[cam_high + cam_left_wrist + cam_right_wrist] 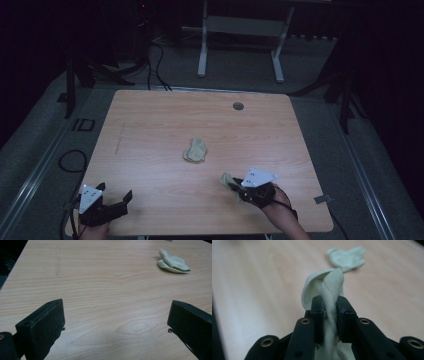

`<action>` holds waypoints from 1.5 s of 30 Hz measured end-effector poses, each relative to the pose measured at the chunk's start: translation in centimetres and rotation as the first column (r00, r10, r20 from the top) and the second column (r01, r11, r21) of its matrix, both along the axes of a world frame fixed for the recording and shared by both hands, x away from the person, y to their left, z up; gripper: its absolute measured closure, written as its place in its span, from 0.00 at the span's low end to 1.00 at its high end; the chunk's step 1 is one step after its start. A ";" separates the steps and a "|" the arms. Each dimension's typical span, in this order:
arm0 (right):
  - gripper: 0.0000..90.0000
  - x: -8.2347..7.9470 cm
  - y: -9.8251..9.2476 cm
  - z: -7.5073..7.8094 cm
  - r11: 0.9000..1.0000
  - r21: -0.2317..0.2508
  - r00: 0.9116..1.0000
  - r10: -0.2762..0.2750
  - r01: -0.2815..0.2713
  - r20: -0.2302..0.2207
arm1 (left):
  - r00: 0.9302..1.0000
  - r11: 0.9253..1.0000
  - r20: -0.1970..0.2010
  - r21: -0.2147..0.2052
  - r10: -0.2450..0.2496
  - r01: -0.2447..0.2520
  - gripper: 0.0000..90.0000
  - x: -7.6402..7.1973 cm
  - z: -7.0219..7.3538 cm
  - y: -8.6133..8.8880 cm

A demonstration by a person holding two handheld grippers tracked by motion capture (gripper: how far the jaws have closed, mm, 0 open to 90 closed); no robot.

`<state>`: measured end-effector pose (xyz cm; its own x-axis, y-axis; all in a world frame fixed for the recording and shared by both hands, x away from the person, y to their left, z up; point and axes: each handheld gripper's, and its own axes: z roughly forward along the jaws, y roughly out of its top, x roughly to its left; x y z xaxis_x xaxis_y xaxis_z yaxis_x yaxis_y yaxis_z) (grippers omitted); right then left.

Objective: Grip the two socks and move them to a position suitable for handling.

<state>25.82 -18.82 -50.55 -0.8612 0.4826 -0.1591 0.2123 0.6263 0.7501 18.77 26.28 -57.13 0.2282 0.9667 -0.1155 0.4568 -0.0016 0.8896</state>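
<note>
— Dim room, pale wooden tabletop (150,115) under the one light. See the right gripper (329,311)? Its jaws are pinched nearly together on a pale green sock (325,287), the cloth bunched up between the pads.

— I see it near the front edge, the sock (228,181) trailing off the gripper (239,186) toward the middle.

— To do this well, I'd say keep that pinch firm and lift enough that the loose end doesn't drag, then bring it in beside its mate.

— The other sock (195,150)?

— Yes, crumpled mid-table, well ahead of those jaws, apart from them.

— And the left gripper (117,200)?

— Resting at the near left corner, jaws spread wide with nothing between them, bare wood showing through; the crumpled sock (172,262) lies far off to its right.
</note>
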 end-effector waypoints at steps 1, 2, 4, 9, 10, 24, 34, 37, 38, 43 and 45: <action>0.85 -0.3 0.1 -0.5 1.000 -0.005 1.000 0.008 -0.008 0.001 | 1.000 1.000 -0.004 0.003 -0.005 0.005 0.02 0.0 0.0 0.0; 0.85 -0.5 0.2 -1.1 1.000 -0.009 1.000 0.018 -0.018 -0.016 | 1.000 1.000 -0.008 0.004 -0.005 0.005 0.02 0.0 -0.1 -0.1; 0.84 -0.7 0.4 -2.2 0.999 -0.009 0.999 0.041 -0.041 -0.027 | 1.000 1.000 -0.012 0.012 -0.009 0.009 0.02 0.1 -0.1 -0.3; 0.80 0.0 0.9 -4.6 0.998 -0.048 0.995 0.038 -0.043 -0.092 | 1.000 1.000 -0.005 0.012 -0.026 0.026 0.02 0.0 0.0 -0.5; 0.80 0.1 1.0 -5.0 0.997 -0.059 0.995 0.035 -0.041 -0.097 | 1.000 0.999 -0.007 0.019 -0.028 0.028 0.02 0.0 -0.1 -0.6; 0.50 -0.6 1.6 -4.3 0.986 -0.093 0.988 0.131 -0.138 -0.079 | 0.983 0.982 -0.021 -0.040 -0.185 0.184 0.02 0.1 1.1 -3.2; 0.74 -0.3 0.0 0.7 0.996 -0.057 0.997 0.074 -0.075 -0.020 | 0.885 0.886 -0.038 -0.039 -0.464 0.463 0.17 1.4 3.6 -11.2; 0.75 -0.2 0.2 0.3 0.996 -0.046 0.996 0.075 -0.077 -0.057 | 0.848 0.849 -0.048 -0.050 -0.528 0.526 0.24 2.2 3.8 -13.5; 0.74 -0.2 0.5 0.1 0.995 -0.052 0.994 0.085 -0.088 -0.063 | 0.835 0.837 -0.061 -0.044 -0.547 0.545 0.29 2.4 3.7 -14.3; 0.67 0.1 1.7 -1.3 0.988 -0.079 0.987 0.123 -0.132 -0.102 | 0.762 0.770 -0.113 -0.083 -0.638 0.632 0.37 4.1 3.1 -17.8; 0.67 0.3 2.0 -1.9 0.985 -0.093 0.984 0.134 -0.145 -0.118 | 0.739 0.751 -0.138 -0.084 -0.660 0.655 0.39 4.8 2.6 -19.1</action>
